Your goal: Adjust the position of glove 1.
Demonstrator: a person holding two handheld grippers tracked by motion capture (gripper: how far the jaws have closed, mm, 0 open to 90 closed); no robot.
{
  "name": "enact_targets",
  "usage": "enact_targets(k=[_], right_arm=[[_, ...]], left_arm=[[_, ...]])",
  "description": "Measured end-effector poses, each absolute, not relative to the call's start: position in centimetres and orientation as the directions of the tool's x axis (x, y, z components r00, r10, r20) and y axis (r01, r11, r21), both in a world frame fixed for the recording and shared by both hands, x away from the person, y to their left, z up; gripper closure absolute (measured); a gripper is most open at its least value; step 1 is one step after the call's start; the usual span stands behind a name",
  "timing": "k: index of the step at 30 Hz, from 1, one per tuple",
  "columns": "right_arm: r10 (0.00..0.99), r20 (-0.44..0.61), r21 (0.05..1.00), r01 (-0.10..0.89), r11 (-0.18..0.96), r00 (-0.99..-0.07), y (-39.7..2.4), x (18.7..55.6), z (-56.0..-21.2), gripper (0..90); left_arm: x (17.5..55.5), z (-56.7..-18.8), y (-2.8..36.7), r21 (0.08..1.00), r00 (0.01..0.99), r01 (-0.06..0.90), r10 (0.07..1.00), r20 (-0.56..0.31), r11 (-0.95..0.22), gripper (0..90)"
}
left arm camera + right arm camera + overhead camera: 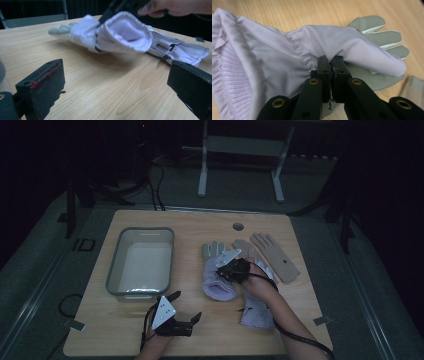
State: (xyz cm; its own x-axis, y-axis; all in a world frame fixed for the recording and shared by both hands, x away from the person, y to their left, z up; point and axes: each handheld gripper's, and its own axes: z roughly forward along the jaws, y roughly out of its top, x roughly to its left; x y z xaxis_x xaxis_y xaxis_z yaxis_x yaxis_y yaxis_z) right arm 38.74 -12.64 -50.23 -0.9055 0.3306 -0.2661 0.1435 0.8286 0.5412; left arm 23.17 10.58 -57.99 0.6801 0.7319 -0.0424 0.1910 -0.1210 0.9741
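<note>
A lilac glove [218, 282] with grey fingers lies mid-table, its knit cuff toward the person. My right gripper [231, 268] is shut on a fold of its back fabric [352, 42], just past the gathered wrist. In the right gripper view the jaws [332, 65] meet tight on the cloth and the grey fingers [384, 37] spread beyond them. From the left gripper view the glove [125, 32] is lifted at the cuff end. My left gripper [186, 306] stands open near the front edge with only bare wood between its jaws [117, 87].
A grey plastic bin [116, 270] stands at the left. A second lilac glove [257, 314] lies under the right forearm. Two tan gloves [276, 256] rest at the back right. A round grommet hole [238, 226] sits near the table's far edge.
</note>
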Motion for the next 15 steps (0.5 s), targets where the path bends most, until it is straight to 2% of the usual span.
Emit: enact_targets(k=[4, 7, 11, 15], right_arm=[[0.313, -0.258, 0.506, 0.148, 0.850, -0.914, -12.8, 39.4, -51.8, 85.0], [0.324, -0.215, 0.496, 0.183, 0.849, -0.921, -13.2, 39.9, -52.6, 79.4], [0.344, -0.176, 0.518, 0.210, 0.829, -0.922, -13.7, 40.0, -52.9, 75.5], [0.356, -0.138, 0.546, 0.229, 0.806, -0.924, -14.1, 39.7, -52.1, 66.0]], left_arm=[[23.2, -58.0, 10.6, 0.974, 0.680, 0.192, 0.732, -0.046, -0.117, 1.6], [23.2, -58.0, 10.6, 0.974, 0.681, 0.193, 0.731, -0.045, -0.120, 1.6], [23.2, -58.0, 10.6, 0.974, 0.681, 0.192, 0.731, -0.043, -0.122, 1.6], [23.2, -58.0, 10.6, 0.974, 0.680, 0.194, 0.731, -0.047, -0.118, 1.6]])
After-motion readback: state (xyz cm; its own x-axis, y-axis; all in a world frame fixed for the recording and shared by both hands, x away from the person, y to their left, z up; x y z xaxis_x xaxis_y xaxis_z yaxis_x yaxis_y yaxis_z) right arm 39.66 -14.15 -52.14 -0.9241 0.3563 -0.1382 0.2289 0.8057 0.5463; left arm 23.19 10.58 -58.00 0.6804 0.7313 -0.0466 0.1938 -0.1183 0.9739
